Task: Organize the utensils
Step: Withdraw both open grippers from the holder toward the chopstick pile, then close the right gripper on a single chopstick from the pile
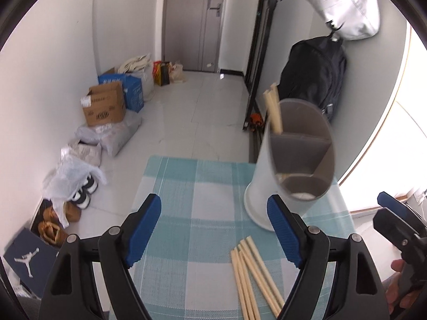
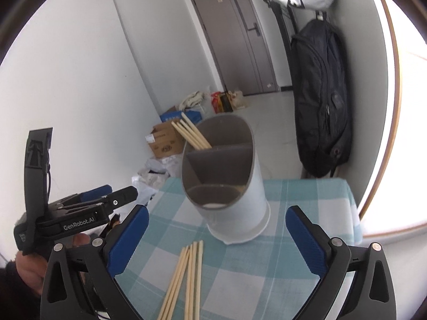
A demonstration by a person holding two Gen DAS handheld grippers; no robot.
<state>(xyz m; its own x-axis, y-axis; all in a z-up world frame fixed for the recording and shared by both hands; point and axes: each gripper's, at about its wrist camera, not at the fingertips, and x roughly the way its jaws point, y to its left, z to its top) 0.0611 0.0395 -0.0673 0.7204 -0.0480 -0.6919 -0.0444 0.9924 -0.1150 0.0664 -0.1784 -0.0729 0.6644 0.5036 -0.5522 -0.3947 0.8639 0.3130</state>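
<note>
A white utensil holder (image 1: 269, 186) (image 2: 237, 213) with grey inner dividers stands on the checked teal cloth (image 1: 186, 186) (image 2: 307, 200). Several chopsticks (image 1: 273, 109) (image 2: 192, 133) stand in its back compartment. Several more loose chopsticks (image 1: 253, 272) (image 2: 186, 274) lie on the cloth in front of it. My left gripper (image 1: 216, 229) is open and empty, above the cloth left of the holder; it also shows in the right wrist view (image 2: 106, 194). My right gripper (image 2: 217, 237) is open and empty, over the loose chopsticks; it shows at the left wrist view's right edge (image 1: 392, 208).
A black backpack (image 1: 315, 80) (image 2: 320, 101) and a silver bag (image 1: 344, 5) hang on the wall behind the table. Boxes (image 1: 105, 106), plastic bags (image 1: 106, 138) and shoes (image 1: 80, 200) line the floor along the left wall. A grey door (image 1: 194, 21) is at the far end.
</note>
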